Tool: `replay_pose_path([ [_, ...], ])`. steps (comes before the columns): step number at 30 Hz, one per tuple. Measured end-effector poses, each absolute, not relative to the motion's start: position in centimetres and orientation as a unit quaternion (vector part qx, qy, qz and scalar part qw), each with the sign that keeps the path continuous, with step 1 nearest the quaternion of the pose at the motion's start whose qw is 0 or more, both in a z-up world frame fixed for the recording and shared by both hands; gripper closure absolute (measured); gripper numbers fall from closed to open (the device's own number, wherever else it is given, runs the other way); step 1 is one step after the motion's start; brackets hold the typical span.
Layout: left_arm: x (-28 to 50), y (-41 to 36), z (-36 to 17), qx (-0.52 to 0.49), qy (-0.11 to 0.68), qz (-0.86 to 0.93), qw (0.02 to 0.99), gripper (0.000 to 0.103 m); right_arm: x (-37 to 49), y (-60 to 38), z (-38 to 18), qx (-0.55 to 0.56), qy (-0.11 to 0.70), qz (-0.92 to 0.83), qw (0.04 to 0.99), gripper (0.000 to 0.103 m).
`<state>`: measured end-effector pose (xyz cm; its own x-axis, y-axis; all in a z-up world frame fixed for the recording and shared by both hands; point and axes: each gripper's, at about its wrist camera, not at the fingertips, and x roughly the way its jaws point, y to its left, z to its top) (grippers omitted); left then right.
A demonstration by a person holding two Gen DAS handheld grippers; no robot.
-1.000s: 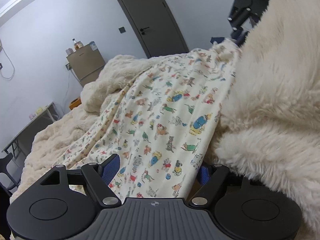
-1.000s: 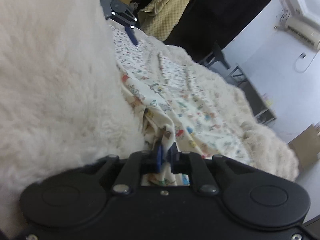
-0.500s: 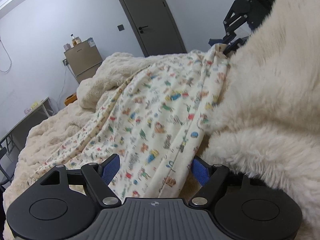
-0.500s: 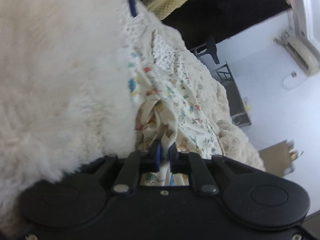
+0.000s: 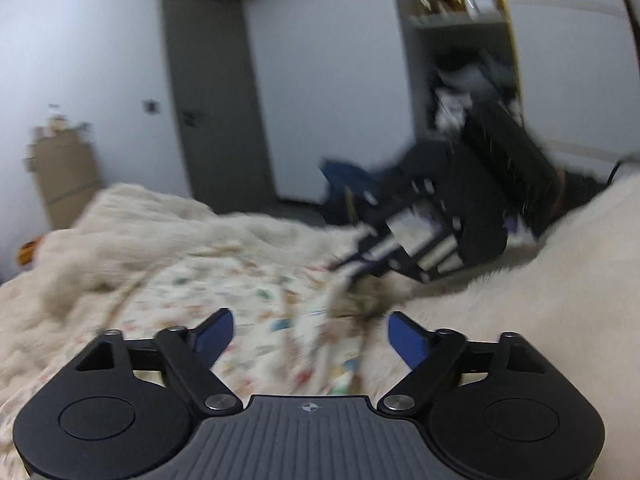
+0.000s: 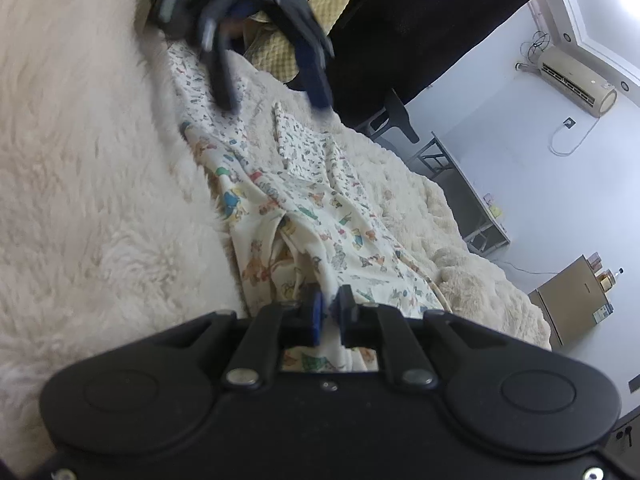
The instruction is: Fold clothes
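Right tongs (image 6: 329, 312) pinched tight on near edge of printed garment (image 6: 304, 216), spread along fluffy bed (image 6: 100, 220). Farther off, left tongs (image 5: 310, 330) closing, nothing between them, above cloth. Mid-fold, likely; next needs grabbing a far edge.

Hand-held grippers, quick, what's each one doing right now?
Left hand-held gripper: closing, nothing between its pads, above the printed garment.
Right hand-held gripper: shut on the printed garment.
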<state>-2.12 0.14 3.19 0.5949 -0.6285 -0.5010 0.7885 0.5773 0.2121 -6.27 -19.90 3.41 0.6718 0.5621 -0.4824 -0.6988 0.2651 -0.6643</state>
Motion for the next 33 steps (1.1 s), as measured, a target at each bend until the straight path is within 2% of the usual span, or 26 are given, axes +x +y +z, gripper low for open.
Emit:
replay_pose_path([
  [1,-1.1,-1.6,2.1,0.232,0.199,-0.399,0.864,0.077,-6.4,-20.1,3.5,-0.456,0.074,0.398,0.793,0.097],
  [2,-0.9,-1.9,1.8,0.236,0.203,-0.394,0.865,0.087,-6.4,-20.2,3.5,-0.455,0.074,0.398,0.793,0.097],
  [4,-0.7,-2.3,1.4,0.235,0.206,-0.389,0.866,0.090,-6.3,-20.4,3.6,-0.452,0.074,0.398,0.795,0.097],
  [6,-1.3,-1.7,1.8,0.214,0.203,-0.393,0.871,0.091,-6.5,-20.8,3.8,-0.442,0.079,0.399,0.800,0.091],
  [9,-1.9,-0.3,2.7,0.176,0.198,-0.392,0.881,0.092,-7.3,-22.4,4.9,-0.397,0.089,0.407,0.818,0.090],
  [14,-1.1,-0.1,3.7,0.144,0.200,-0.396,0.885,0.093,-9.8,-24.0,5.6,-0.345,0.091,0.447,0.820,0.100],
  [17,-1.5,-0.5,4.0,0.147,0.197,-0.401,0.883,0.093,-8.9,-22.5,4.2,-0.367,0.098,0.399,0.834,0.103],
  [21,-2.6,-1.2,4.1,0.175,0.180,-0.395,0.884,0.093,-7.3,-21.3,3.9,-0.352,0.085,0.389,0.847,0.103],
  [24,-3.4,-1.7,4.2,0.200,0.163,-0.386,0.886,0.094,-6.7,-19.4,3.0,-0.384,0.082,0.405,0.826,0.102],
  [27,-4.5,-1.7,4.6,0.198,0.124,-0.395,0.888,0.103,-6.3,-18.5,1.7,-0.414,0.106,0.416,0.803,0.102],
  [28,-5.0,-1.5,5.0,0.190,0.103,-0.404,0.889,0.103,-6.2,-18.1,1.4,-0.425,0.124,0.424,0.790,0.102],
  [31,-5.0,-1.2,6.6,0.164,0.106,-0.425,0.884,0.103,-5.8,-17.3,0.3,-0.457,0.160,0.429,0.763,0.103],
  [33,-4.7,-1.3,6.3,0.193,0.126,-0.407,0.884,0.103,-5.7,-17.2,0.2,-0.460,0.161,0.424,0.764,0.103],
])
